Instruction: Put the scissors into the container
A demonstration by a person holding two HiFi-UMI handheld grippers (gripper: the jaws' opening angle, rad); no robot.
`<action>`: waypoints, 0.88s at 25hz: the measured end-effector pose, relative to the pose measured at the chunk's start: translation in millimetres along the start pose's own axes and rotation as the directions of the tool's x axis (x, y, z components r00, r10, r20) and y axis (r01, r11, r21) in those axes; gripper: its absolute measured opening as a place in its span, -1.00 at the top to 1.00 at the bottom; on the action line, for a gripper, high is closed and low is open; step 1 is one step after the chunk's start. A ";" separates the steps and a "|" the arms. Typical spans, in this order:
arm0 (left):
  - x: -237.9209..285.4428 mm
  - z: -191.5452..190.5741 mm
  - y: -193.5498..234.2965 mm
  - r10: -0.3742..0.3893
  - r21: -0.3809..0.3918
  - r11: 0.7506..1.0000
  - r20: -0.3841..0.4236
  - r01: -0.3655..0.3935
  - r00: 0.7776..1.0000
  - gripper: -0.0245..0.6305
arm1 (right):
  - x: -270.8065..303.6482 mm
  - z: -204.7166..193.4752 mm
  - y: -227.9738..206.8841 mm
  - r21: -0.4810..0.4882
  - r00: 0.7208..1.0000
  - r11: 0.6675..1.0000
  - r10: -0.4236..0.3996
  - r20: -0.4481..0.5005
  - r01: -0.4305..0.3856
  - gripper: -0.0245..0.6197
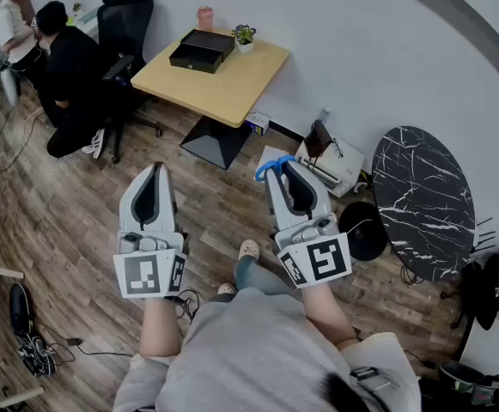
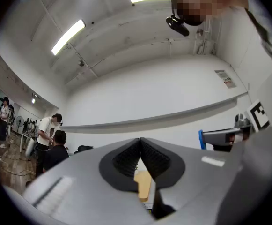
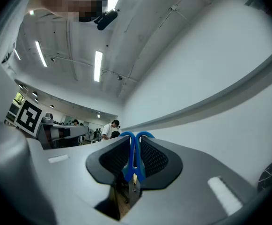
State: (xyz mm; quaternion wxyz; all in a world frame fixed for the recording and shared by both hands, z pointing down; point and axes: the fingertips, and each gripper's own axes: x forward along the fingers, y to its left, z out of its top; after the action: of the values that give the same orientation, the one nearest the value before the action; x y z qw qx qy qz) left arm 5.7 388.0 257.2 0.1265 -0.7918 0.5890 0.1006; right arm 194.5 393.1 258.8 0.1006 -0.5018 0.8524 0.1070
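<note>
1. Nearest, the right gripper [image 1: 276, 172] is clamped on the scissors [image 3: 135, 159], whose blue handles poke out past the jaw tips. The left gripper [image 1: 155, 170] has its jaws pressed together with nothing between them.
2. Both hang over the wooden floor [image 1: 69, 221], so the carrying step looks to be in hand: the scissors are gripped but not yet delivered.
3. Far and slightly left, the black container [image 1: 202, 50] sits on the wooden table [image 1: 232, 88], well apart from the grippers.
4. The next move likely calls for approaching the table, bringing the scissors above the container, then letting go.

Blue scissors [image 3: 135, 168], black container [image 1: 202, 51] — pale tan table [image 1: 232, 86]
</note>
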 end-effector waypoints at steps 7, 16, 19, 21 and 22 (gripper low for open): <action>4.7 -4.6 1.3 0.005 -0.003 1.000 -0.009 -0.005 1.000 0.75 | 4.7 -3.6 -3.4 0.003 1.000 1.000 0.002 -0.002 -0.002 0.70; 24.1 -14.9 9.9 0.001 -0.014 1.000 -0.010 -0.001 1.000 0.75 | 25.1 -14.4 -14.5 0.015 1.000 1.000 -0.013 -0.016 0.014 0.70; 38.4 -20.7 11.5 -0.001 -0.018 1.000 -0.011 0.001 1.000 0.75 | 36.2 -19.2 -24.6 0.016 1.000 1.000 -0.014 -0.020 0.014 0.70; 50.0 -25.0 12.7 0.001 -0.020 1.000 -0.015 -0.002 1.000 0.75 | 45.8 -23.1 -32.8 0.020 1.000 1.000 -0.011 -0.022 0.012 0.70; 56.4 -27.1 14.0 0.004 -0.020 1.000 -0.017 -0.004 1.000 0.75 | 51.6 -25.1 -37.0 0.022 1.000 1.000 -0.009 -0.023 0.010 0.70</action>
State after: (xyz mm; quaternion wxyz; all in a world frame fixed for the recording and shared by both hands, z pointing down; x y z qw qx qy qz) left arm 8.7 324.3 264.4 0.1133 -0.7927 0.5906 0.0999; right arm 200.8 325.4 265.4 0.0969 -0.5059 0.8523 0.0910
